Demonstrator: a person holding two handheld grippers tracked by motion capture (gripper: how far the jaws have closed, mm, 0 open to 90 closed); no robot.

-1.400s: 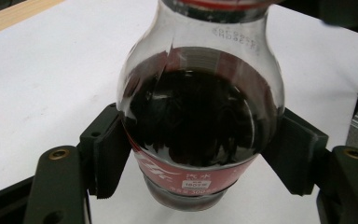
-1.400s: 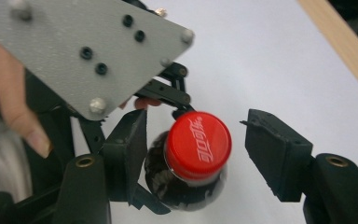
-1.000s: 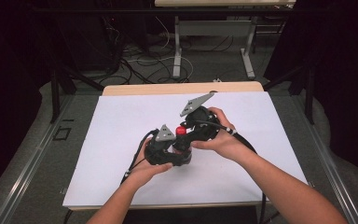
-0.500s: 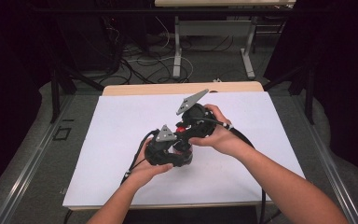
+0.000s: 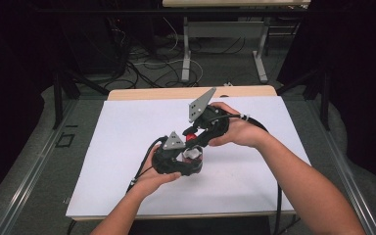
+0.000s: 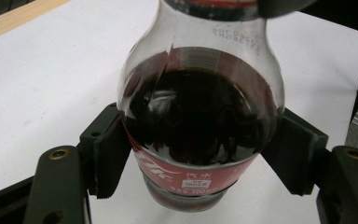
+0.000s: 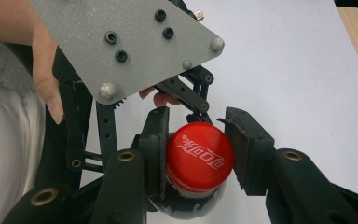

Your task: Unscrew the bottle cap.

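Near the white sheet's centre, the left gripper clamps a cola bottle. The right gripper, at its two o'clock, pinches the red cap. Off-centre twisting could slip the cap or spray fizzy cola.

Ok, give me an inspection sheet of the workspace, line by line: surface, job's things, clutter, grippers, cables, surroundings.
Surface: white sheet covering a wooden table.
Job's things: cola bottle with dark drink and a red cap, held above the sheet.
Clutter: nothing seen.
Grippers: left gripper shut on the bottle's body; right gripper with both jaws against the cap.
Cables: a black cable trails from the left gripper, another from the right; loose cables on the floor beyond the table.
Surroundings: dark curtains, grey floor, a second table's legs behind.
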